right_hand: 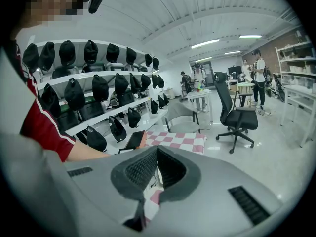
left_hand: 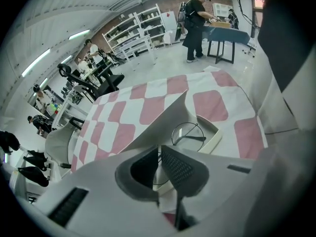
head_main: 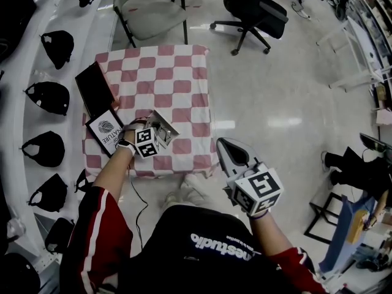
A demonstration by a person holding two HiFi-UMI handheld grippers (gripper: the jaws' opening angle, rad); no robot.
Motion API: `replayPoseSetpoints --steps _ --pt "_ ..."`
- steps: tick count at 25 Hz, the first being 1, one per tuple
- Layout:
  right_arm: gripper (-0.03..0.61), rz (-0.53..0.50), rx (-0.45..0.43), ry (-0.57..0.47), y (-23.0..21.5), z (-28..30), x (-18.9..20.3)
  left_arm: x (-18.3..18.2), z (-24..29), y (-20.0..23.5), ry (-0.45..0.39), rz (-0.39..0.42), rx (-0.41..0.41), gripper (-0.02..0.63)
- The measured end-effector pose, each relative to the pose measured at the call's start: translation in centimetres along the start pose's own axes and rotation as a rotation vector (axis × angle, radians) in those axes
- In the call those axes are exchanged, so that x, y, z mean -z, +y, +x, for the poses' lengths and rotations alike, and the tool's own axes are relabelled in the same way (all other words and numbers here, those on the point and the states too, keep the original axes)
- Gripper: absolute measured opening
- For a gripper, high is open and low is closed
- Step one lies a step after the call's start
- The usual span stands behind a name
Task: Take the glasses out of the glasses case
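Two jobs split here: the left gripper [left_hand: 159, 151] is clenched on what looks like the near edge of the open glasses case [left_hand: 157, 118], pinning it to the desk [left_hand: 129, 113]. The right gripper [right_hand: 157, 149] hangs clenched and empty, well off the desk. Round wire glasses [left_hand: 190, 134] lie in the tray under the raised lid. The right gripper should cross over, part its jaws, pinch a folded temple rather than a lens, and lift straight up.
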State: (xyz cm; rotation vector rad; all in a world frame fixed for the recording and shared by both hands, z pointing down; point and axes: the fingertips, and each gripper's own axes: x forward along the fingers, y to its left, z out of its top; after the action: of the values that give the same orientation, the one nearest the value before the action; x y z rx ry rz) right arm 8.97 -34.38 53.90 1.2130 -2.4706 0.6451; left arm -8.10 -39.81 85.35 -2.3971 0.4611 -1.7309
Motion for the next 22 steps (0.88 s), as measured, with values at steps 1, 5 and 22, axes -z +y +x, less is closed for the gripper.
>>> replayPoseSetpoints --steps 1,5,22 --pt "0.003 -0.001 -0.001 0.0 0.0 0.0 0.0 0.0 -0.1 0.0 0.001 0.002 0.006 0.011" --pt "0.003 0.0 -0.003 0.001 -0.1 0.2 -0.1 0.1 -0.1 -0.3 0.006 0.04 0.03 0.057" --pt "0.003 0.026 0.003 0.01 -0.6 -0.2 1.0 0.4 1.6 -1.8 0.127 0.319 0.189 0.067"
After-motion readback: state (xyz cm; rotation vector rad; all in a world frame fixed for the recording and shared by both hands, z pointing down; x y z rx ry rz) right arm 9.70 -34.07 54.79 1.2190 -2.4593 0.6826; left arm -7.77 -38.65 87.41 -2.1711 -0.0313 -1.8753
